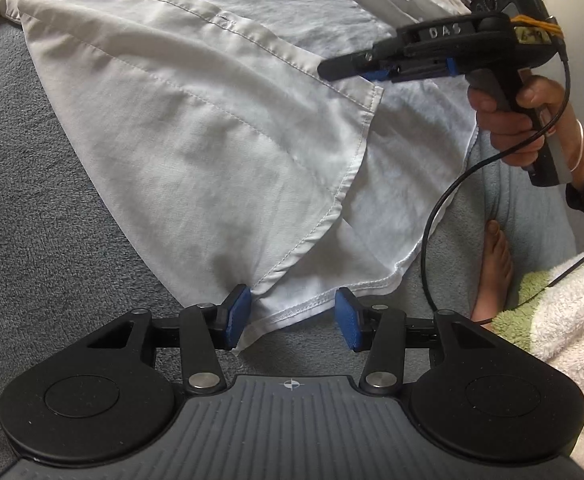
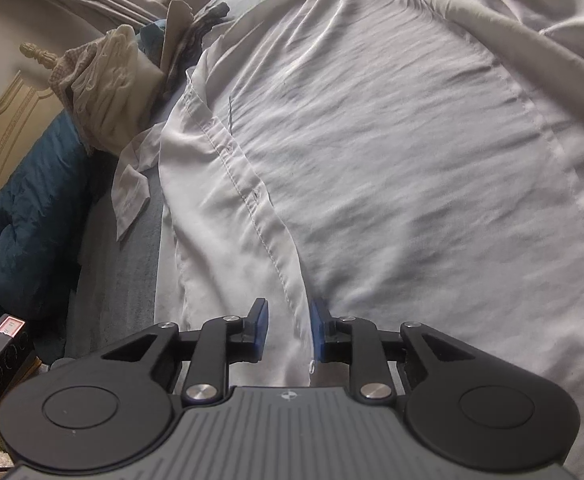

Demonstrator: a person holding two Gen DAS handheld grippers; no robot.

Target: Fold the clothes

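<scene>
The white shirt (image 1: 220, 128) is lying spread across the grey bed (image 1: 52, 220), front up, one front panel lapping over the other, and no crisp fold is showing yet, so the folding is looking barely begun. The left gripper (image 1: 292, 316) is hovering at the bottom hem, jaws standing fairly wide with the hem corner lying between them, nothing pinched. The right gripper (image 2: 288, 330) is sitting over the button placket edge, jaws narrow but parted, the fabric edge running loose between them. A pile of other clothes (image 2: 108, 80) is waiting further up the bed, apparently unfolded, so plenty is remaining
</scene>
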